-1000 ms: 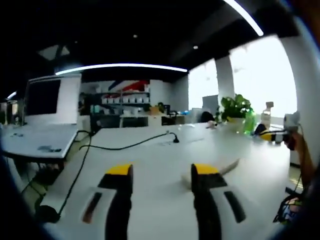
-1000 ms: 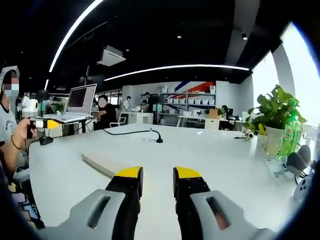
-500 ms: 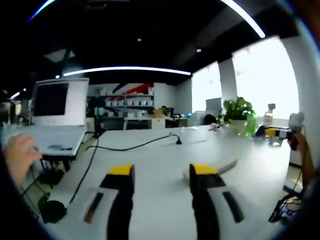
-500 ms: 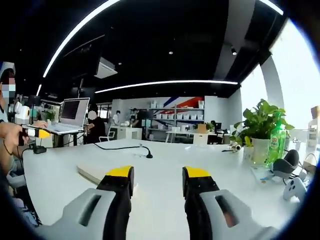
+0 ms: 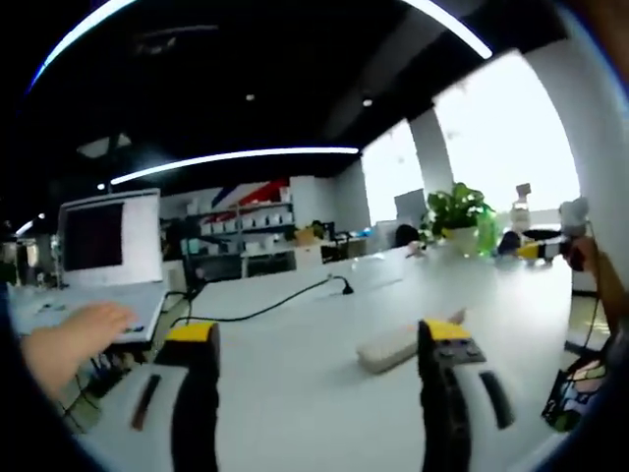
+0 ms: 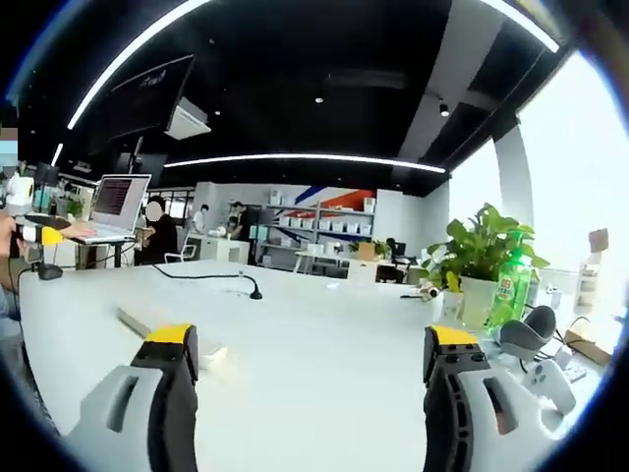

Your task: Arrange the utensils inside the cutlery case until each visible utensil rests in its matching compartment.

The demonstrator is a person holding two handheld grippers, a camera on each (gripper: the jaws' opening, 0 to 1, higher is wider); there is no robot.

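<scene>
Cutlery case (image 5: 398, 343): pale, flat, oblong; lies closed or face-down on the white desk (image 5: 295, 383), contents not discernible. No loose utensils can be made out on the desk from either view.

Position, left gripper view: case sits ahead of the left tongs (image 5: 319, 339), just inside the right-hand jaw, its near end close to that jaw's yellow tip. Long axis runs diagonally, away and to the right.

Position, right gripper view: same case (image 6: 157, 329) ahead and to the left of the right tongs (image 6: 313, 344), partly behind the left-hand jaw; long axis runs away to the left.

Left tongs: jaws spread wide, nothing between them.
Right tongs: jaws spread wide, nothing between them.

Relation governing the next move: case lies between the two tongs, inboard of each; the left tongs appear the nearer, though the fisheye makes this uncertain.

Other items: black cable (image 5: 265, 307) across the desk beyond the case; laptop (image 5: 98, 251) with a hand (image 5: 69, 339) at its keyboard; potted plant (image 6: 482, 261) and green bottle (image 6: 504, 290) at the far right edge.

Task status, judged: not begun.
</scene>
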